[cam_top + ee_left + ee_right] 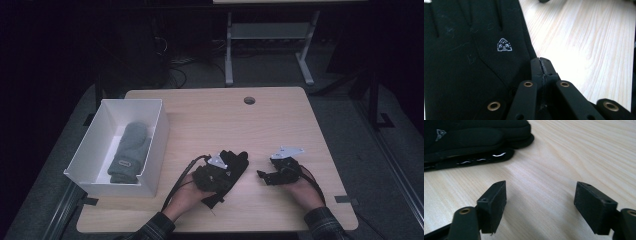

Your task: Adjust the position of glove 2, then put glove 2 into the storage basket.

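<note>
A pair of black gloves (236, 161) lies stacked near the middle of the wooden table (280, 125). My left gripper (222, 172) rests on top of them. In the left gripper view its jaws (540, 63) are shut, pinching the edge of the black glove (474, 50), which bears a small white logo. My right gripper (262, 176) is just right of the gloves, low over the bare wood. In the right gripper view its jaws (541, 202) stand open with nothing between them, and the gloves (474, 137) lie ahead at the upper left.
At the table's left stands a white box (155, 145) with a grey mitten (129, 150) inside. A round cable hole (249, 100) sits near the far edge. A person's forearms come in from the near edge.
</note>
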`<action>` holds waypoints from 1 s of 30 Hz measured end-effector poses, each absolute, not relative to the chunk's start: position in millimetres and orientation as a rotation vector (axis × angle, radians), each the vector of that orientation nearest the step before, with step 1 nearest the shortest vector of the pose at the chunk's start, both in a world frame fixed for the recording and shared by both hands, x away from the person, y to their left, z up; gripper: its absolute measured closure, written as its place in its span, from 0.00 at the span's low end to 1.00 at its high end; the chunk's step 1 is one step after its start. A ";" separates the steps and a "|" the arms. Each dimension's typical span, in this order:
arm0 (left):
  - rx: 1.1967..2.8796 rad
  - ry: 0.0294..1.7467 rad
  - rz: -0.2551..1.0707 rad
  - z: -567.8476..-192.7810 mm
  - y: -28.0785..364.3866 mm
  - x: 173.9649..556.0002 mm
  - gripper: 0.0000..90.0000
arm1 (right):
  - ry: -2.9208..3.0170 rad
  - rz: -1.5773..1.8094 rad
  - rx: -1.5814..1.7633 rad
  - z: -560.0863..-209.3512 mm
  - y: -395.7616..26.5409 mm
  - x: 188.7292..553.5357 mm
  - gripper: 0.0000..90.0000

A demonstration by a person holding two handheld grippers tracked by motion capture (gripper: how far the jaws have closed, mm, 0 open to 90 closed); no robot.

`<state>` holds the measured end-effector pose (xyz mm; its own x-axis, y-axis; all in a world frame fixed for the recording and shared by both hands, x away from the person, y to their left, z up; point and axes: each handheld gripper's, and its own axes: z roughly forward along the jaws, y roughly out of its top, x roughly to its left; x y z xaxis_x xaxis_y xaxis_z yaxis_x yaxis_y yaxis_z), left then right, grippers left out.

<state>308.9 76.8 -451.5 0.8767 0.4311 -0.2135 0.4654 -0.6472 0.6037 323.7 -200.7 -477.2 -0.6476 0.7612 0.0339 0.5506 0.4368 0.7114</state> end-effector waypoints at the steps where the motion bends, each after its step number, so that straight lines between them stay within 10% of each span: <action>1: 2.367 0.644 -0.059 -451.2 79.1 308.8 1.00 | 2.402 1.029 1.129 -477.4 -201.3 324.4 0.28; 15: 2.417 0.634 0.027 -446.1 104.0 309.4 0.96 | 2.369 1.044 1.149 -481.6 -203.5 328.2 0.17; 30: 2.336 0.600 0.183 -422.7 114.1 324.8 0.41 | 2.377 1.044 1.143 -481.8 -202.2 329.0 0.15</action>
<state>324.8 114.1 -422.7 0.8822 0.4695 -0.0366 0.3695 -0.6420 0.6717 329.0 -202.2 -481.8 -0.6368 0.7701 0.0384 0.5492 0.4180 0.7237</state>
